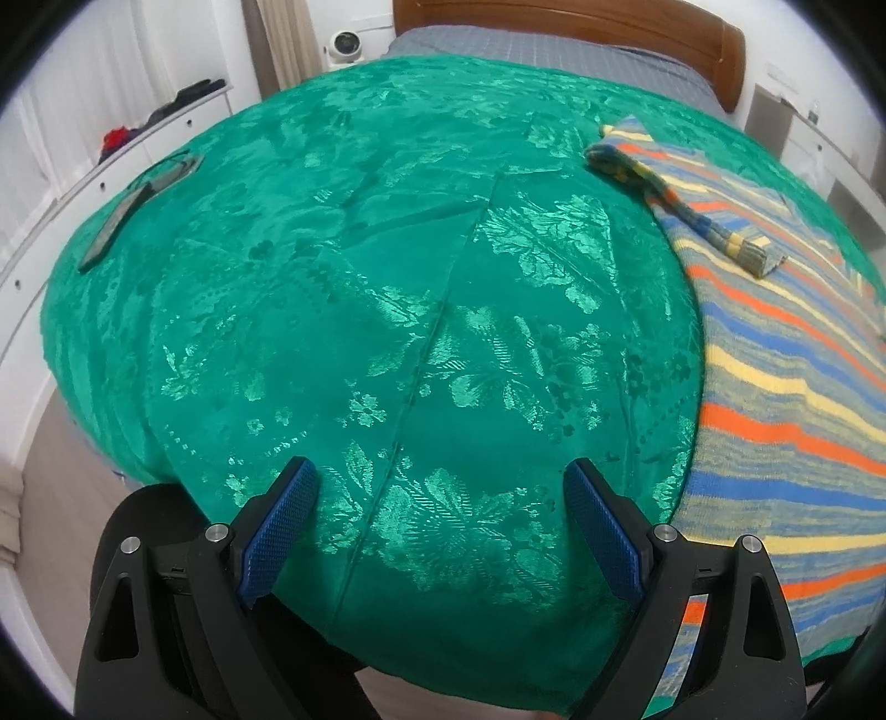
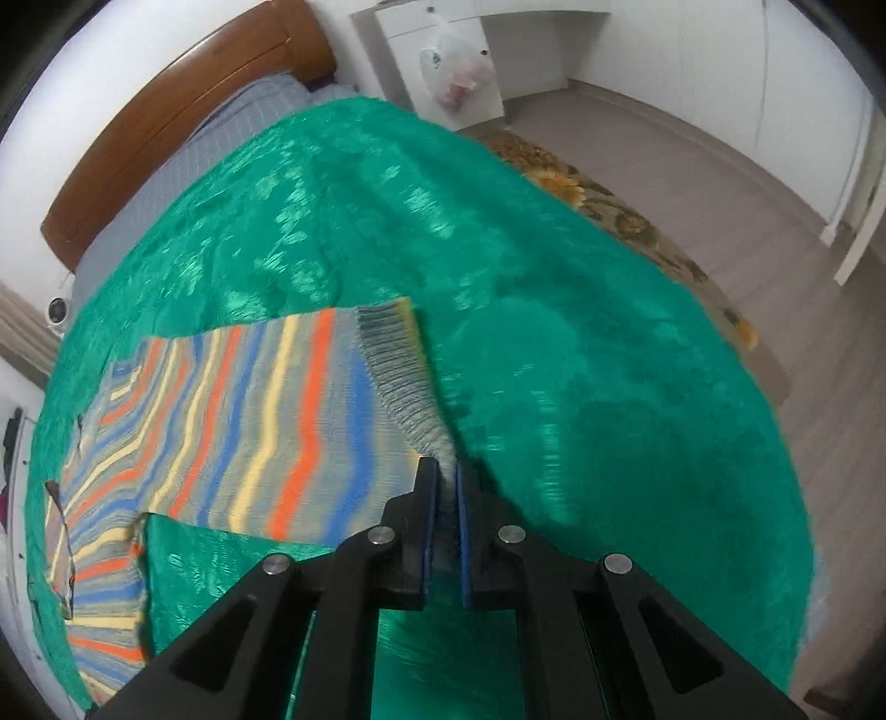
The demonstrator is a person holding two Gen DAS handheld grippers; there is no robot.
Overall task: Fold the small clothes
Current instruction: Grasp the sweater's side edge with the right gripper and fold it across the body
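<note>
Pinching the ribbed grey hem of the striped sweater (image 2: 266,421), the right gripper (image 2: 444,482) has its blue-padded fingers (image 2: 425,531) closed tight on the fabric, a bunch of knit showing in the narrow slit between them. From that corner the hem runs away up the right wrist view, and the sweater's body spreads leftward across the green bedspread (image 2: 581,360), flat, with orange, blue and yellow stripes. One sleeve lies folded over along the sweater's far left edge.

The left gripper (image 1: 440,476) hangs over bare bedspread with its fingers (image 1: 282,531) spread wide apart and nothing between them. The sweater lies just to its right in that view, reaching under the right-hand finger's arm, with a sleeve folded across the upper part, its cuff resting on the stripes.

Farther out, a dark flat object (image 1: 116,224) sits near the bed's left edge. A wooden headboard (image 1: 581,22) stands beyond grey bedding, and a flowered rug (image 2: 637,221) covers the floor beside the bed.
</note>
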